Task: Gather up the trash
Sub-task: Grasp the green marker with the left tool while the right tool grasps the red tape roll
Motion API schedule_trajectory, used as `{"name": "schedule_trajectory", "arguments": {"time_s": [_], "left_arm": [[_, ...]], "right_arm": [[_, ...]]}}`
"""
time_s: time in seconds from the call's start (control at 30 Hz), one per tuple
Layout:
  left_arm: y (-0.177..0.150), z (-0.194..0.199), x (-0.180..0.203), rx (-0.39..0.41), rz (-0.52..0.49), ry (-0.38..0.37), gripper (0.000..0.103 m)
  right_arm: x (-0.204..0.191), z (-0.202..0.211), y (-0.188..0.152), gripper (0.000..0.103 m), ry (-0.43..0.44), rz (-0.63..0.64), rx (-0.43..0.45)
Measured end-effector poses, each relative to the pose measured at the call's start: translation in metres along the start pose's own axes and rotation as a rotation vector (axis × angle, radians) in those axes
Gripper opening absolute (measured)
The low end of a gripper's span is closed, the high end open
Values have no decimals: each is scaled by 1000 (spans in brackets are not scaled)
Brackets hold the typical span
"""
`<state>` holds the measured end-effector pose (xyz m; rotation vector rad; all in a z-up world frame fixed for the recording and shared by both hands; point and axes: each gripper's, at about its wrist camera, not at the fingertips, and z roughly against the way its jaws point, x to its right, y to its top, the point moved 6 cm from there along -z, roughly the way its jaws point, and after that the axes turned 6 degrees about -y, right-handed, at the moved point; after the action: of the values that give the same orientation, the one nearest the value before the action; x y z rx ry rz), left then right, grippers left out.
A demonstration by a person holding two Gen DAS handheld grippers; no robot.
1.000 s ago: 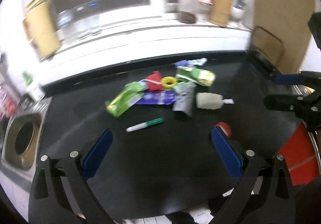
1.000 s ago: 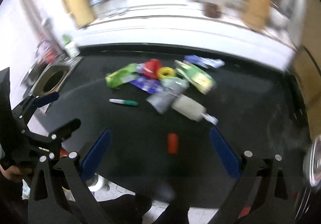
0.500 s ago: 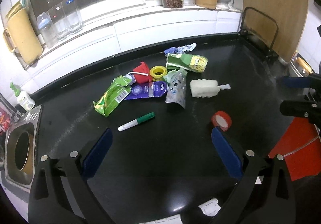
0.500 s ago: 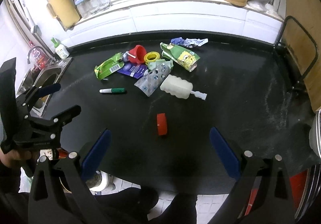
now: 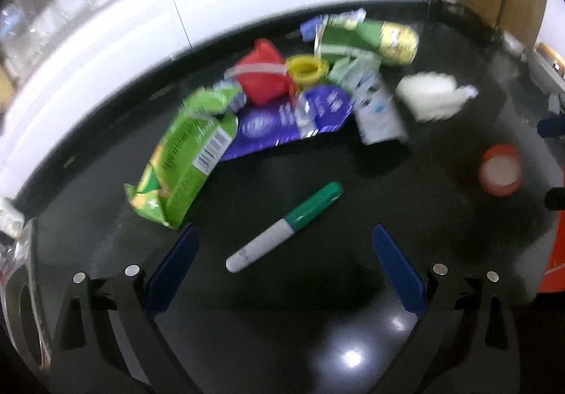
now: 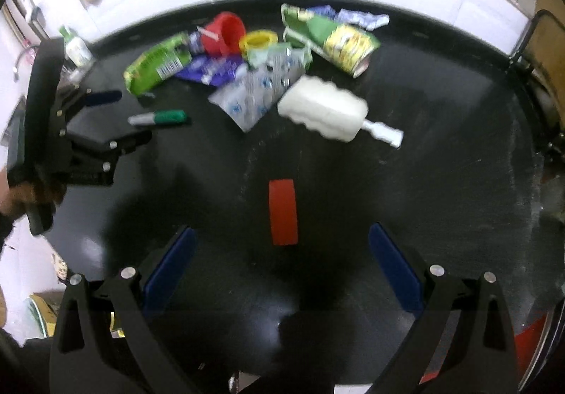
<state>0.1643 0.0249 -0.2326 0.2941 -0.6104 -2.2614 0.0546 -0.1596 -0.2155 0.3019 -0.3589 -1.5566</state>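
Left gripper (image 5: 282, 252), jaws wide and empty: green marker (image 5: 284, 226) between its fingertips. Right gripper (image 6: 280, 252), likewise wide and empty: red tape roll (image 6: 282, 212) just ahead on worktop (image 6: 441, 182).

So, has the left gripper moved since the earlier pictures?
Yes. The left gripper has come forward and lower toward the green marker, which now lies just ahead between its open fingers; the trash pile looks bigger against the white wall.

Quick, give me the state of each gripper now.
Left gripper: open, holding nothing, green marker lying between its fingers.
Right gripper: open, holding nothing, red tape roll just ahead.
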Motion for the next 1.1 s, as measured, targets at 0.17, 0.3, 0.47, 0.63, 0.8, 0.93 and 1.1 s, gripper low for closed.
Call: {"name": "schedule_trajectory", "arguments": {"time_s": [0.17,0.3,0.47,0.63,0.8,0.93,1.1], "left_arm": [[2,-23,-1,-2,-61,-53,94],[4,-32,2,4,-82,-88,88],[6,-28,3,19,-41,-113,47],[2,-22,10,-16,4,-60,13],[-4,-12,18,-33,88,-38,13],[-4,8,29,-43,152,0,13],[0,44,45,-63,260,57,13]], "right_arm": [[1,-34,-4,88,-26,-31,-43],[3,-48,-6,72,-42,-39,-72],[1,-50,-2,27,-59,-16,-64],[4,-48,1,17,-25,-37,-73],[14,-33,7,17,-14,-41,-50],[20,-15,14,17,-8,-29,-21],[30,15,21,17,-5,13,13]]}}
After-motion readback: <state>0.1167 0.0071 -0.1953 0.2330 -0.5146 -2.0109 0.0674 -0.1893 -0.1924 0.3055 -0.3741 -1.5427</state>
